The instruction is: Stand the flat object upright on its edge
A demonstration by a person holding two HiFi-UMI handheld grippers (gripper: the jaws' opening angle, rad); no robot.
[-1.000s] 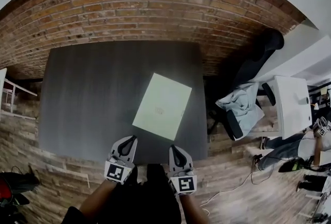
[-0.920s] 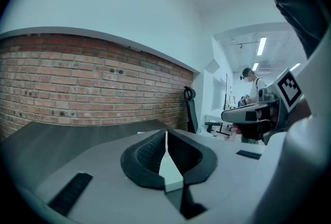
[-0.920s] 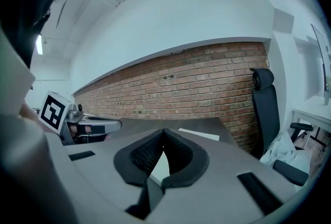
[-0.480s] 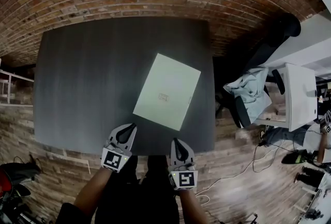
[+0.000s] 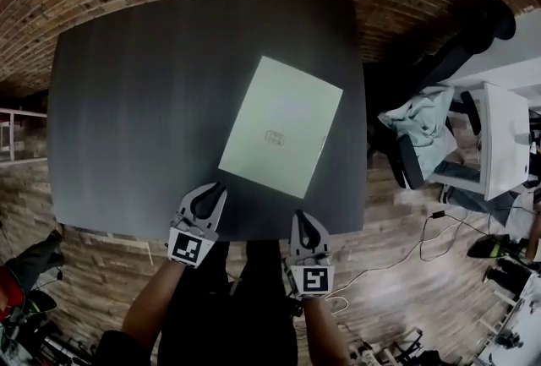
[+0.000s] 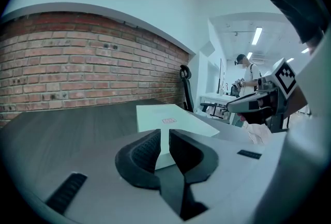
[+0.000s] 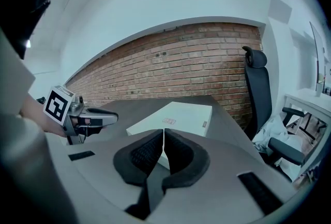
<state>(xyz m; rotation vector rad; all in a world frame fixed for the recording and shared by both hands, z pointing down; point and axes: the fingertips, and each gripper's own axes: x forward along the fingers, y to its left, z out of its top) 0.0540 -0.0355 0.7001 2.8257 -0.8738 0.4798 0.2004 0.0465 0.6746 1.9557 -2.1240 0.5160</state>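
Within the last second the left gripper [image 5: 209, 202], jaws closed on nothing, has sunk to the near edge of the bench [image 5: 127, 102]. The white box [image 5: 281, 126] lies flat and untouched at its 1 o'clock, toward the bench's right side. The right gripper [image 5: 305, 223], jaws also together and empty, has dropped alongside, the box at its 12 o'clock. This looks like the approach only. The box, the only container, is shut, its contents hidden.
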